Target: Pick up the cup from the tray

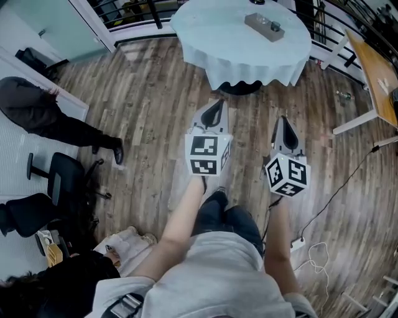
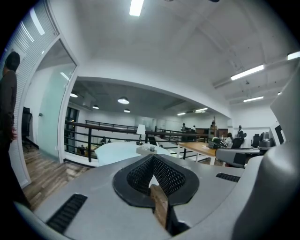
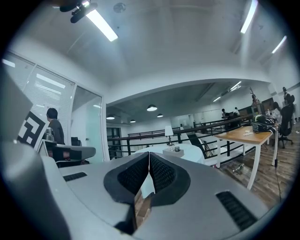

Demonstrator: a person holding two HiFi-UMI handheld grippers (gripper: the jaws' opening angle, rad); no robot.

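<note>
A round table under a white cloth (image 1: 242,37) stands ahead across the wood floor. On it lies a flat grey tray (image 1: 264,27) with a small dark cup (image 1: 275,27) at its right end. My left gripper (image 1: 216,105) and right gripper (image 1: 284,121) are held side by side over the floor, well short of the table, both shut and empty. In the left gripper view the jaws (image 2: 152,157) meet in front of the distant tray (image 2: 147,150). In the right gripper view the shut jaws (image 3: 149,153) point just left of the tray (image 3: 173,151) and cup (image 3: 177,148).
A person in dark clothes (image 1: 37,112) stands at the left by an office chair (image 1: 62,180). A wooden desk (image 1: 379,68) stands at the right, with a cable (image 1: 336,192) trailing over the floor. A black railing (image 1: 137,12) runs behind the table. A lamp (image 3: 168,131) stands on the table.
</note>
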